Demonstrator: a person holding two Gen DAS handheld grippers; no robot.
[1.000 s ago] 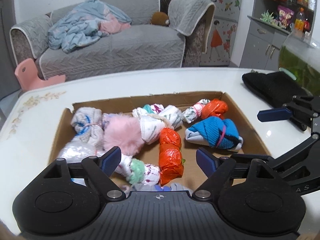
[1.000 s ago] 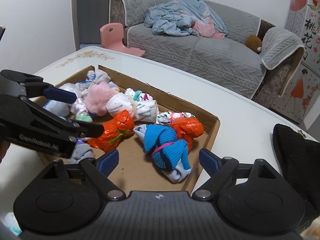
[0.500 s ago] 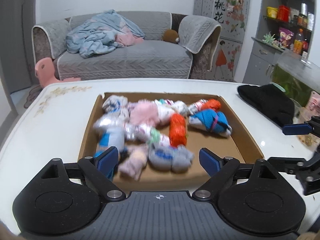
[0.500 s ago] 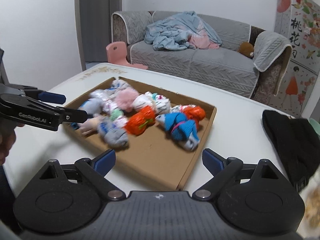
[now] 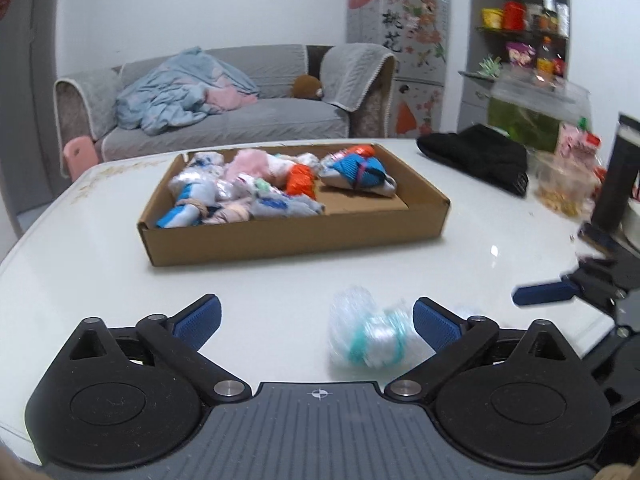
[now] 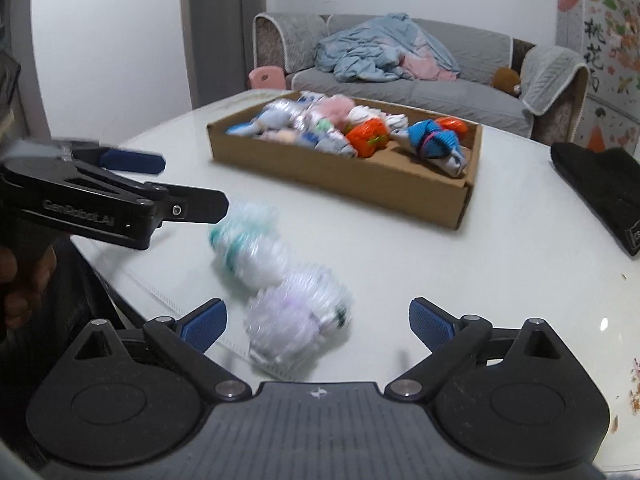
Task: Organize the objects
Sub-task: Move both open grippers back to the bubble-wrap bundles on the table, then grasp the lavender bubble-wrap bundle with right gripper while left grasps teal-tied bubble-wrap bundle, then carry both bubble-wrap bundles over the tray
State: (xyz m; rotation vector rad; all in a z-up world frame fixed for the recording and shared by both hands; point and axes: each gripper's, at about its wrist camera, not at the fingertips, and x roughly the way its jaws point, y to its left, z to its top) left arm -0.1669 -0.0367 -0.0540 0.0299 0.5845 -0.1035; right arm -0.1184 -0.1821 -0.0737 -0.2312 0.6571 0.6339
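Two wrapped bundles (image 6: 276, 276) lay on the table (image 6: 460, 280); my left gripper (image 5: 316, 322) and right gripper (image 6: 314, 322) hung spread, empty.

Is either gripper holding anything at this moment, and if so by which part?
Nothing is held. The left gripper and right gripper both have their fingers spread wide, with two wrapped bundles, one teal-banded and one purplish, loose on the table.

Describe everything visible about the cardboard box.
The cardboard box is a shallow, open-topped brown tray of plain corrugated card, lying flat on the white table. Low walls ring it, with a flap notched at one far corner. Rolled sock bundles crowd most of it, a blue bundle sits apart, and bare floor shows at one end. Neither gripper touches it.
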